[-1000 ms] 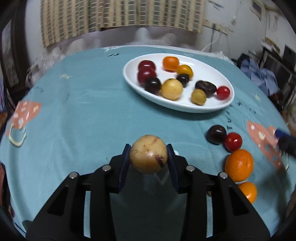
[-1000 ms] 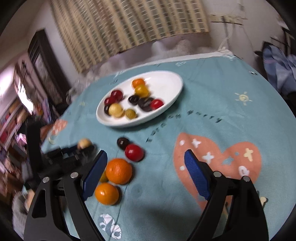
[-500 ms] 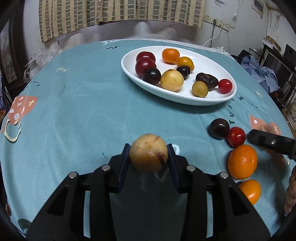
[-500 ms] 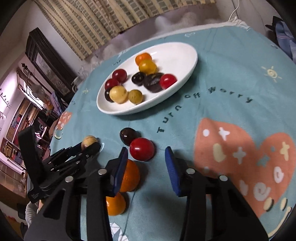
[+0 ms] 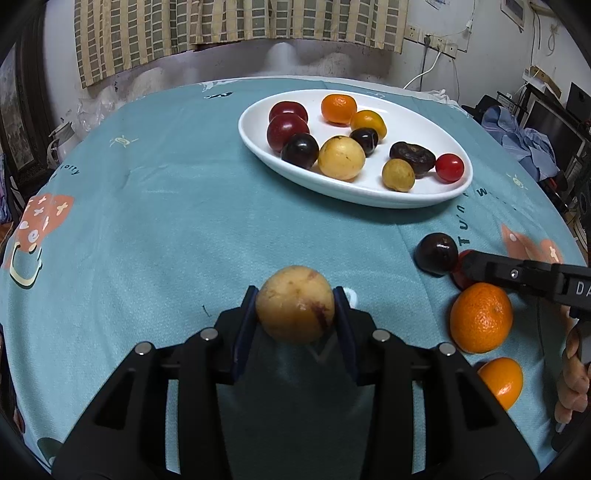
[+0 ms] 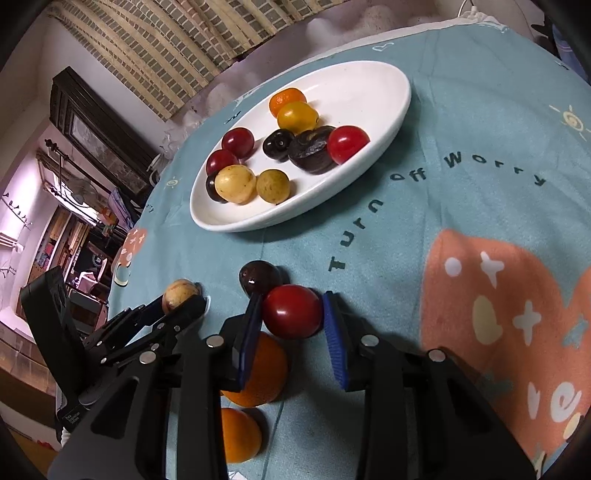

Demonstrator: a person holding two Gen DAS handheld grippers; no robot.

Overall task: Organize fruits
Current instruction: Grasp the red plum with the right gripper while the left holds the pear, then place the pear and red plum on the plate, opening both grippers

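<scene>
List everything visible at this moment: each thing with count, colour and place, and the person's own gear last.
plate: one, white, oval, far side of the cloth.
fruits on the plate: ten; two dark red, two orange, two near-black, two yellow, one wrinkled brown, one small red.
tablecloth: one, teal with orange patches and lettering.
dark plum: one, near-black, on the cloth, right beside the red fruit.
red fruit: one, between the right fingers.
oranges: two, on the cloth beside the right gripper.
yellow fruit: one, blotched, clamped in the left fingers.
curtain: checked, beige, behind the table.
left gripper: black, blue pads, shut on the yellow fruit.
right gripper: black, blue pads, closing around the red fruit.
hand: right edge, left view.
</scene>
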